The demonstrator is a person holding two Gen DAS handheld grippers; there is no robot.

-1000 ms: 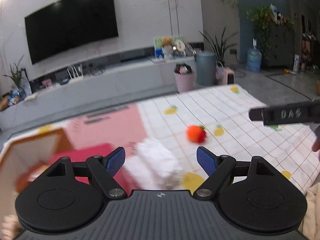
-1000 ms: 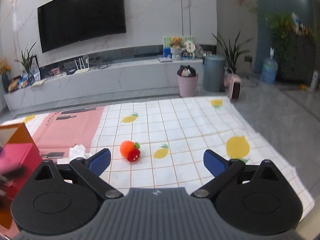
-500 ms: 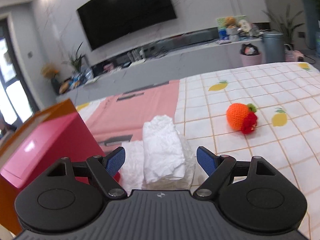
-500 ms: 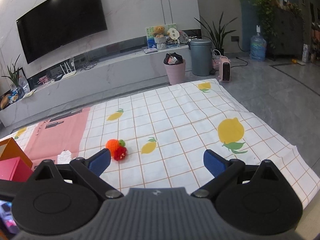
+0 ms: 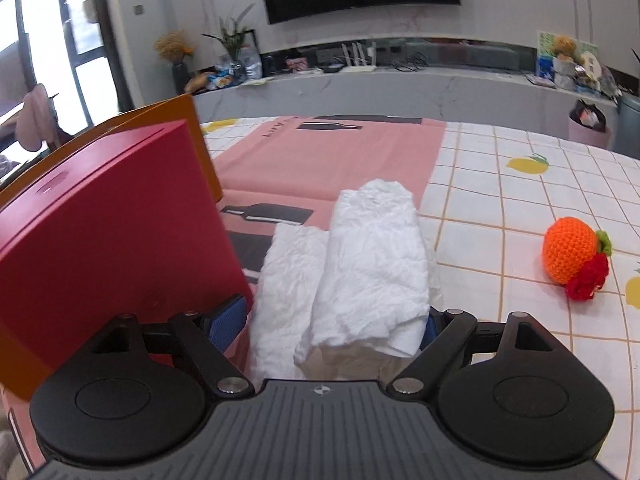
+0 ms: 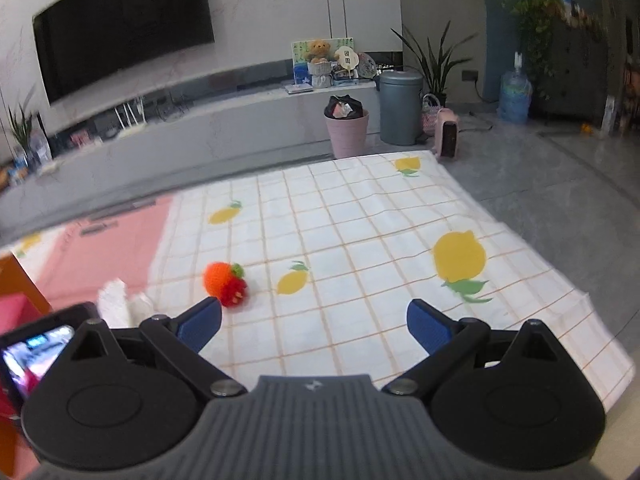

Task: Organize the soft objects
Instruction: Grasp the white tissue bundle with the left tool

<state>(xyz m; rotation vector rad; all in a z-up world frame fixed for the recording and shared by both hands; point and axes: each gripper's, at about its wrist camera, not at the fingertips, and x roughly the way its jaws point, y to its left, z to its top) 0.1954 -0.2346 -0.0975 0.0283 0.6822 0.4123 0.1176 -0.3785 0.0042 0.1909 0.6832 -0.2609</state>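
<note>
Left gripper (image 5: 332, 320), spread, straddles the white cloth (image 5: 360, 264), apparently untouched; closing comes next. Right gripper (image 6: 314, 322) gapes empty.

White cloth (image 5: 360, 264) hides right fingertip

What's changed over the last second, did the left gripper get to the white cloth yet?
The left gripper has moved in low; the white cloth now sits between its open fingers, not yet squeezed. The right gripper stayed open and empty over the tablecloth. The orange knitted toy and red box stayed put.
</note>
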